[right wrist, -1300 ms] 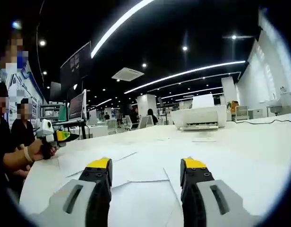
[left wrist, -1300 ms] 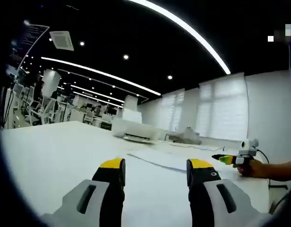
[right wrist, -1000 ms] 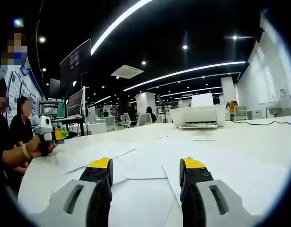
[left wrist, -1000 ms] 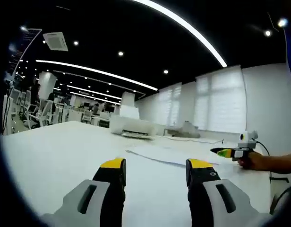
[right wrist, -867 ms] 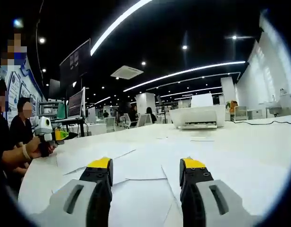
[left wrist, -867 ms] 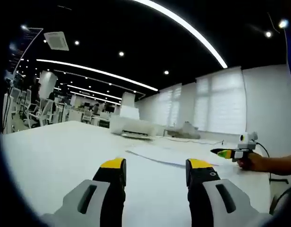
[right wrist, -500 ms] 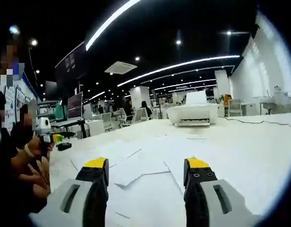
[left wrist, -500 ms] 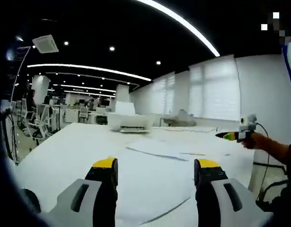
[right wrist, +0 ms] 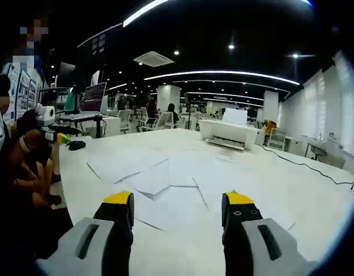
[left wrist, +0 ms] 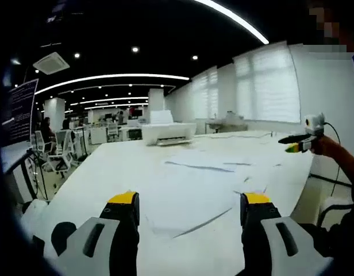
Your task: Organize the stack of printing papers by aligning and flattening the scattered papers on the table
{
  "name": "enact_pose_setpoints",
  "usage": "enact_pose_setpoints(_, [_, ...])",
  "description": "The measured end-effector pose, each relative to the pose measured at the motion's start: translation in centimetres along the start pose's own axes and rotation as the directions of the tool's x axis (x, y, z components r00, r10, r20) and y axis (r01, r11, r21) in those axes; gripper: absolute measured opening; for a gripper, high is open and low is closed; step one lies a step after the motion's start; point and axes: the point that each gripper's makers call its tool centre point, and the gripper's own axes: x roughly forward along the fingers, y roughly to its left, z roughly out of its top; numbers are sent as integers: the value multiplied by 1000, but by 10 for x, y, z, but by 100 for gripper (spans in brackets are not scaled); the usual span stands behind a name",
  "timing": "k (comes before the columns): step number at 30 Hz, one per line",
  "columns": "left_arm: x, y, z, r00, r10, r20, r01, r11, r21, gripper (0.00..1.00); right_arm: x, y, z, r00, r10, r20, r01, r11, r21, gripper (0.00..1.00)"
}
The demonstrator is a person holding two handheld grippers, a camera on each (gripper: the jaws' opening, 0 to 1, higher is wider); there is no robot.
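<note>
- Right gripper (right wrist: 176,208): jaws wide apart, holding nothing, raised just above the table (right wrist: 292,190).
- Left gripper (left wrist: 189,210): likewise wide and empty, above the table's near edge.
- Scattered papers (right wrist: 160,178): flat on the table, overlapping at odd angles, directly ahead of the right jaws, probably the nearer gripper.
- Printer (right wrist: 229,133): far beyond, well apart from the sheets.

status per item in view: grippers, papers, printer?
left gripper: open, empty, above the table
right gripper: open, empty, above the papers
papers: scattered flat on the table, overlapping, not aligned
printer: at the far end of the table, a sheet upright in its tray
</note>
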Motion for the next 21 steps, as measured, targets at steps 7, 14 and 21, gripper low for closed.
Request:
enact_pose_setpoints(7, [-12,-3,9,1000,-9,23,10,1000,-21,73,-9,5,3,1000,-3,-21,2,998,-61,56])
enact_pose_setpoints(14, [-6,-3,0,1000,-18,0,18,999,-45,74,-2,13,2,1000,8,-24,-9,999,-48,55])
enact_pose_setpoints(21, [-6,-7,1,999,-30,11,31,998,-51,74,-2,15,3,1000,17,-16,-17,999,-30,55])
